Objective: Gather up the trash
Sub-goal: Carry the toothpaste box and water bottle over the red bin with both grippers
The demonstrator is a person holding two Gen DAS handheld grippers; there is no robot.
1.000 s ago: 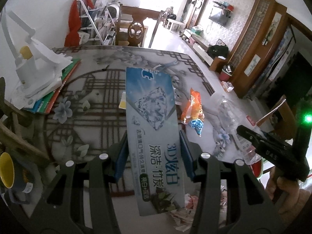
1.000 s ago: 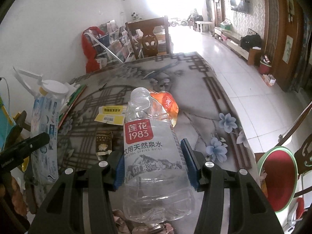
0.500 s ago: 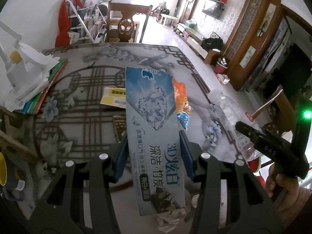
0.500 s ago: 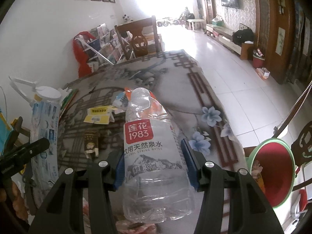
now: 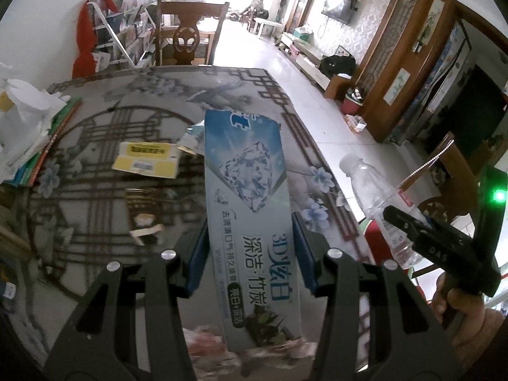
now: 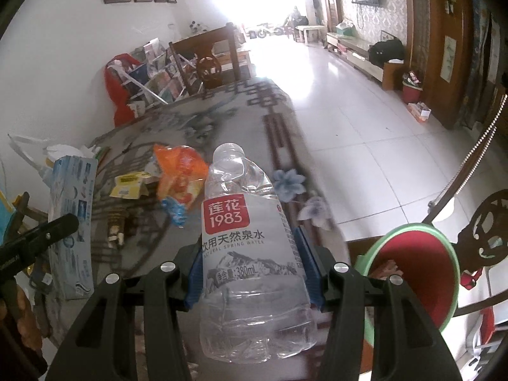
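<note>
My left gripper [image 5: 250,254] is shut on a long blue toothpaste box [image 5: 250,209], held above the patterned table [image 5: 95,133]. The box also shows in the right wrist view [image 6: 74,222]. My right gripper [image 6: 252,270] is shut on an empty clear water bottle [image 6: 250,241] with a red label; the bottle also shows in the left wrist view [image 5: 374,197]. A red bin with a green rim [image 6: 412,273] stands on the floor just right of the bottle, beside the table edge. An orange snack wrapper [image 6: 179,174], a yellow box [image 5: 146,160] and a small brown packet [image 5: 143,219] lie on the table.
Books and a white bag [image 5: 25,127] are stacked at the table's left side. A wooden chair [image 5: 187,35] stands at the far end. Another chair [image 6: 485,231] is right of the bin. Crumpled paper [image 5: 203,343] lies under the left gripper.
Both grippers have moved right and back toward the table's right edge, each still holding its item. The red bin has come closer and larger in the right wrist view.
</note>
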